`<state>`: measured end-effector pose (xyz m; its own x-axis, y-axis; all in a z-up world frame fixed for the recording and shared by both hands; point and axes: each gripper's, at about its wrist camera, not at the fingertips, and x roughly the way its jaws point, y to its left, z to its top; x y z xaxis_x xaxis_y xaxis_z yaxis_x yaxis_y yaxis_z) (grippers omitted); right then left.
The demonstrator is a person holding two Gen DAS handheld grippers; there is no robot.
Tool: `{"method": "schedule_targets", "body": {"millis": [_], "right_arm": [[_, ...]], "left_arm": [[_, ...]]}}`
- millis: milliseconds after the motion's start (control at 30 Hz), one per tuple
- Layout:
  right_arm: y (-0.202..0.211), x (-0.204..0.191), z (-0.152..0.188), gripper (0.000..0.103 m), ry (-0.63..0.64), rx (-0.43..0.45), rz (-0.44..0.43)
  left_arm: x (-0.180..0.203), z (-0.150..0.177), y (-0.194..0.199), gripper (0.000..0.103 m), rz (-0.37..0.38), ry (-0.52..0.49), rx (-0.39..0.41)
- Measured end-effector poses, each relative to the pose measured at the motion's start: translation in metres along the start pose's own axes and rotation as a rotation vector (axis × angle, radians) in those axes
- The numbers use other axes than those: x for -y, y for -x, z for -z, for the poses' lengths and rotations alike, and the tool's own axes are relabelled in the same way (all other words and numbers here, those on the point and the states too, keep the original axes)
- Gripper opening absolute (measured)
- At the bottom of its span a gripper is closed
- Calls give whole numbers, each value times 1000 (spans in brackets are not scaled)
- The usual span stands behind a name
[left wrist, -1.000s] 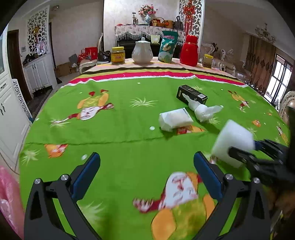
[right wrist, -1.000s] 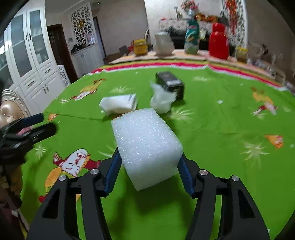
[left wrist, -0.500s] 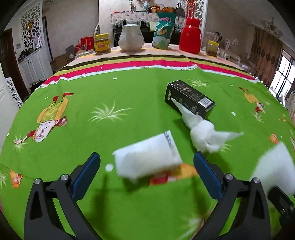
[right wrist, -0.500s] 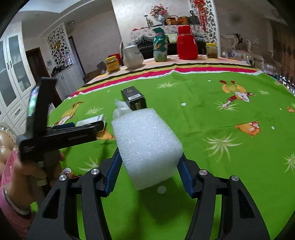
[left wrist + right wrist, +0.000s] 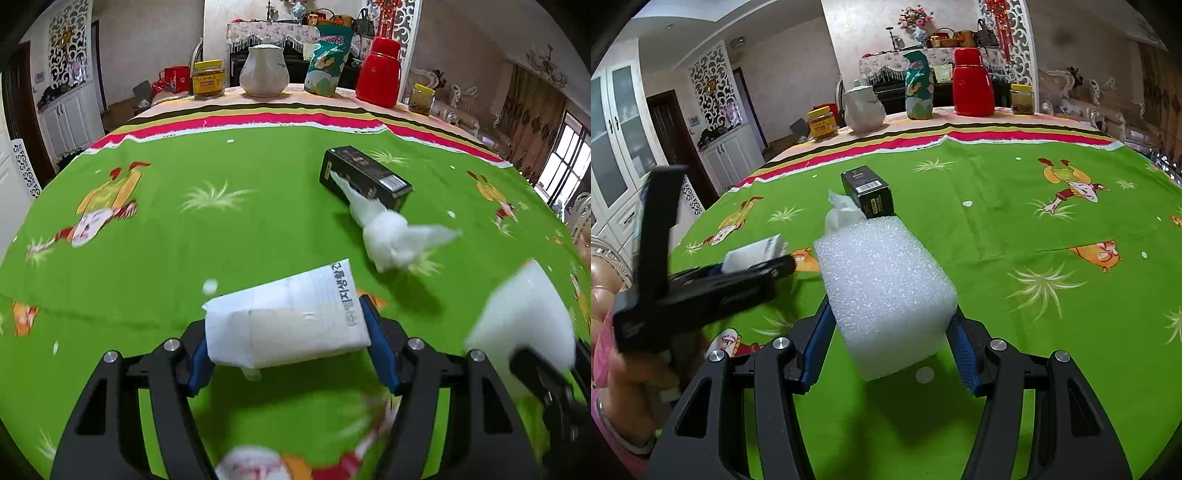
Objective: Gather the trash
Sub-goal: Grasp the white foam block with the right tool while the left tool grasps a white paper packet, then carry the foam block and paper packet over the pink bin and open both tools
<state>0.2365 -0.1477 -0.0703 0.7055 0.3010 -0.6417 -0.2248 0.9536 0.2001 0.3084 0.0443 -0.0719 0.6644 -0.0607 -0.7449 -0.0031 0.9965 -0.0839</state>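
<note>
My left gripper [image 5: 290, 345] is shut on a white paper packet [image 5: 288, 325] with printed writing, held just above the green tablecloth [image 5: 147, 240]. My right gripper [image 5: 888, 345] is shut on a white foam block [image 5: 884, 295]; block and gripper also show blurred at the right of the left wrist view [image 5: 521, 325]. A crumpled white tissue [image 5: 391, 236] lies on the cloth against a black box [image 5: 364, 177]. In the right wrist view the left gripper [image 5: 738, 266] with the packet [image 5: 755, 253] is at the left, the box [image 5: 868, 190] and tissue [image 5: 842, 214] beyond the foam.
At the table's far edge stand a yellow-lidded jar [image 5: 208, 79], a white teapot [image 5: 264, 70], a snack bag [image 5: 327, 61], a red thermos [image 5: 380, 72] and a small jar [image 5: 421, 99]. White cabinets [image 5: 617, 155] are at the left.
My left gripper moved forward over the table and closed on the paper packet, which was lying on the cloth before. The right gripper keeps holding the foam block.
</note>
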Motion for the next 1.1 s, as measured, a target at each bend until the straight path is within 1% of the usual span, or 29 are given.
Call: {"method": "schedule_targets", "body": {"millis": [100, 333, 467, 567, 667, 700, 800, 1000, 1100], "right_arm": [[-1, -2, 1, 57, 6, -3, 2], [2, -7, 5, 57, 37, 3, 1], [7, -15, 7, 57, 61, 5, -24], [20, -22, 4, 57, 67, 15, -63], [37, -33, 7, 57, 71, 11, -87], [46, -40, 11, 57, 82, 14, -96], [65, -57, 25, 57, 128, 21, -79], [93, -65, 57, 57, 117, 38, -89], [100, -69, 74, 57, 122, 36, -93]], "left_arm": [[0, 13, 15, 67, -1, -27, 11], [-2, 44, 60, 67, -6, -61, 84], [-5, 62, 86, 67, -8, -70, 120], [-11, 75, 104, 67, 10, -56, 127], [-17, 87, 123, 67, 7, -58, 149], [-20, 91, 128, 67, 8, -60, 154], [-27, 104, 143, 67, 6, -59, 170], [-44, 134, 169, 67, 17, -28, 190], [-50, 148, 176, 67, 20, -24, 188]]}}
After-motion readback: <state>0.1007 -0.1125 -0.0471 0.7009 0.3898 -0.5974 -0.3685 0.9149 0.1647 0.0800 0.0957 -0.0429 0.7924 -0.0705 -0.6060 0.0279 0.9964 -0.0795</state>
